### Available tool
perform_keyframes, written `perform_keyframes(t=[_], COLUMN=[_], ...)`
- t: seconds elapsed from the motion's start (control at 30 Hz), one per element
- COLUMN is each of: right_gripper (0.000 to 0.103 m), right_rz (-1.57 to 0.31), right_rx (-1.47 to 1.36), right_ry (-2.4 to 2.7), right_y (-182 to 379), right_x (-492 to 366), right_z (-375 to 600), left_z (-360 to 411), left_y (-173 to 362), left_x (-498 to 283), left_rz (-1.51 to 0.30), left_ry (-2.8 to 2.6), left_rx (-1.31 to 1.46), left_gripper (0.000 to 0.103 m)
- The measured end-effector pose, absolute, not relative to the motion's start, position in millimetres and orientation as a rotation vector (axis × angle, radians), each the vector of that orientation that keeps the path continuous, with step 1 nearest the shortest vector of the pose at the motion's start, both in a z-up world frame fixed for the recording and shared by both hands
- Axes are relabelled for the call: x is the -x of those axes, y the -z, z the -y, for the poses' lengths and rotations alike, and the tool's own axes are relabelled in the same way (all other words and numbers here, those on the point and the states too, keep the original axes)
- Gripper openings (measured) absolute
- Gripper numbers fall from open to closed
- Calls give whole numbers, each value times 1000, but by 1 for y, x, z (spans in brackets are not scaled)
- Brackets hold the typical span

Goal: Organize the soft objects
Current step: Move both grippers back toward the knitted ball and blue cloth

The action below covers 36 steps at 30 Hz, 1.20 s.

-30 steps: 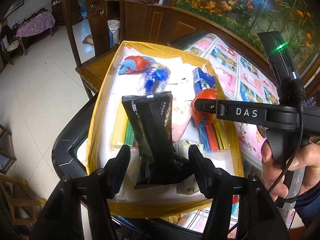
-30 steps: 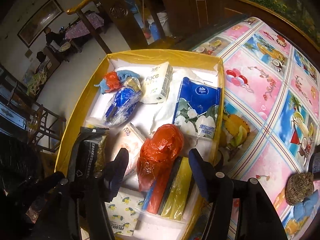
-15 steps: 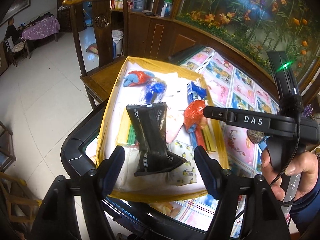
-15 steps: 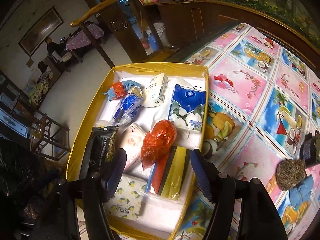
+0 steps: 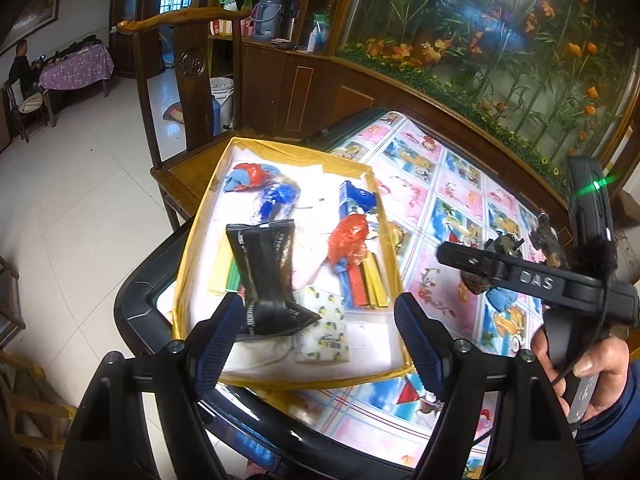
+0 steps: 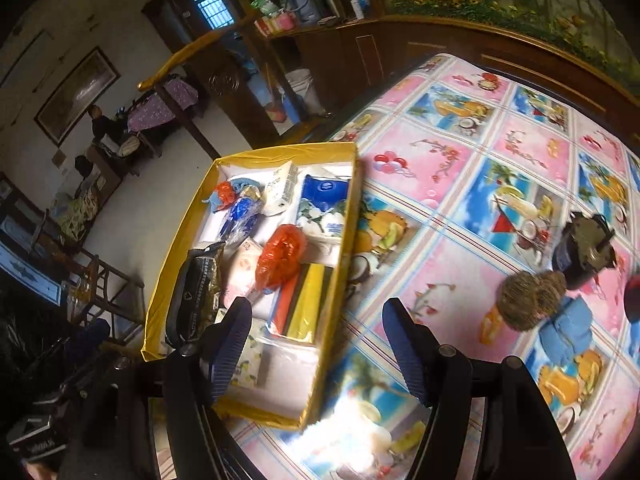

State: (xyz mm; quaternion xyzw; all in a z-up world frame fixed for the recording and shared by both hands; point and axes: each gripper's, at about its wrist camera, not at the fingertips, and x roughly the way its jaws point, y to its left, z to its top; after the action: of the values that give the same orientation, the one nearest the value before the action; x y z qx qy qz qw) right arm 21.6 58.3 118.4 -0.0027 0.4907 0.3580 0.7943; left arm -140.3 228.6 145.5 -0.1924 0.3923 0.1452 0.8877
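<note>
The table (image 6: 460,184) wears a pink and blue picture cloth, and at its corner sits the yellow-rimmed box (image 5: 280,148) lined in white. In the box lie a black packet (image 5: 266,276), an orange bag (image 5: 348,236) on a stack of coloured strips (image 5: 366,280), a blue tissue pack (image 6: 324,204), a blue-wrapped bundle (image 5: 276,200) and a small lemon-print tissue pack (image 5: 324,324).

The left gripper (image 5: 320,336) hangs above the near end of the box with its jaws spread wide and empty. The black packet lies flat on the contents just ahead of the left finger, apart from both pads. The jaws have just been widening, and the packet, which a second ago stood between them, now lies free below and farther off.

The right gripper (image 6: 318,350) is likewise spread and holds nothing. It now hangs over the box's right rim and the cloth, whereas before it was over the orange bag. A woven brown lump (image 6: 528,296) and a blue cloth (image 6: 568,332) lie on the table to its right.
</note>
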Motion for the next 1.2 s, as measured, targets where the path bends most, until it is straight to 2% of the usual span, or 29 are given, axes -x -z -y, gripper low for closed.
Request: perform_keyframes(t=[0.4,0.67,0.93,1.2], right_gripper=[73,72,72,72], right_rz=[-1062,-1118,-1102,-1154], right_rx=[-163,-240,-246,-271], right_ry=[-616,-437,-334,-307], right_y=[-107,-77,-77,-50], right_x=[-24,-33,-69,-104], right_z=[67,142,163,138], left_z=[-223,-170,-127,-131], left_y=[-129,-126,-125,-123], left_x=[122,88,67,72], left_rz=[-873,-927,-969,-977], left_ry=[-254,-104,22,29], left_rx=[492,392,263,232], left_gripper=[78,78,78,78])
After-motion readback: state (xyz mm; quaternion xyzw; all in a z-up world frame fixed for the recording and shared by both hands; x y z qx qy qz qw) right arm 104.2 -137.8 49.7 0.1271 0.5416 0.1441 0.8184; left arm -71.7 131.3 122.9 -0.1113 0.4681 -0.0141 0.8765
